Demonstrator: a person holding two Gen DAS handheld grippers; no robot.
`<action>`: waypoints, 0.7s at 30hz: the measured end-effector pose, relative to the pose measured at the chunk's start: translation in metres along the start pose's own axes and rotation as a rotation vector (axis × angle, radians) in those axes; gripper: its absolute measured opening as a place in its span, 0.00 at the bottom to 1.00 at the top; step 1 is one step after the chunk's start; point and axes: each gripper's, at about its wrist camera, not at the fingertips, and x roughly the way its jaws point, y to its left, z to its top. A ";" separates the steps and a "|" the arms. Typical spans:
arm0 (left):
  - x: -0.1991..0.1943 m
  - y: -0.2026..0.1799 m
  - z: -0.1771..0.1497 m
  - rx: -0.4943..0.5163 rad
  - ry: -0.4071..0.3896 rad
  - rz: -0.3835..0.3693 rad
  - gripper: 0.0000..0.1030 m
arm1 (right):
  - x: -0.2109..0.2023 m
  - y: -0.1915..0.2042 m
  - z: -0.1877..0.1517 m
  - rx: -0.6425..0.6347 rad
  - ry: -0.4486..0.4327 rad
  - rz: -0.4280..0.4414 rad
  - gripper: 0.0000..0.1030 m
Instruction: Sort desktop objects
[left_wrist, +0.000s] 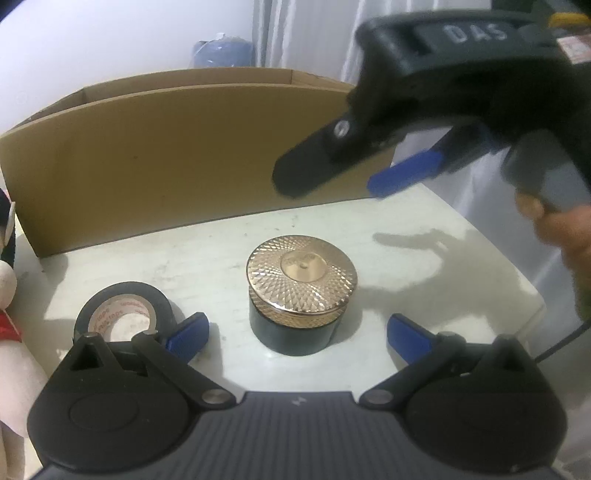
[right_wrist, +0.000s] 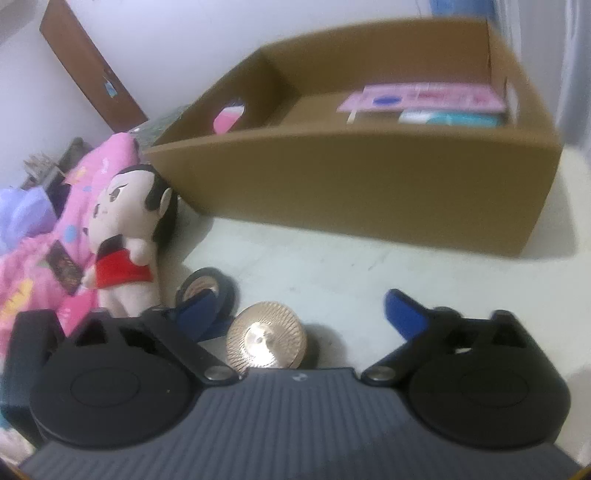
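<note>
jar (left_wrist: 301, 295): gold-lidded, dark-bodied, upright on the pale desk (left_wrist: 424, 258), just ahead of the left gripper
left gripper (left_wrist: 297, 334): blue fingers spread wide, gripping nothing
right gripper (right_wrist: 299, 314): jaws wide apart, nothing between them, raised above the desk
tape roll (left_wrist: 125, 314): black, left of the jar
cardboard box (right_wrist: 369, 184): behind, with pink packets inside

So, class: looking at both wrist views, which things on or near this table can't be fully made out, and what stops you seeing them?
- Tape roll: left wrist view, its lower part hidden behind the left gripper.
- Jar: right wrist view, its body hidden by the open right gripper; only the lid shows.
- Cardboard box: left wrist view, its near wall hides the contents.
- Pink packet: right wrist view, print too blurred to read.
- Doll: left wrist view, cut off by the left edge.
</note>
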 end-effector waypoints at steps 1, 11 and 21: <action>0.001 0.001 0.000 -0.003 -0.002 -0.001 1.00 | -0.003 0.002 0.000 -0.019 -0.015 -0.014 0.99; 0.010 -0.002 0.002 0.042 0.010 0.012 1.00 | -0.020 0.025 -0.002 -0.189 -0.082 -0.112 0.99; 0.005 -0.006 -0.006 0.092 0.000 0.030 1.00 | -0.023 0.033 -0.006 -0.306 -0.122 -0.254 0.99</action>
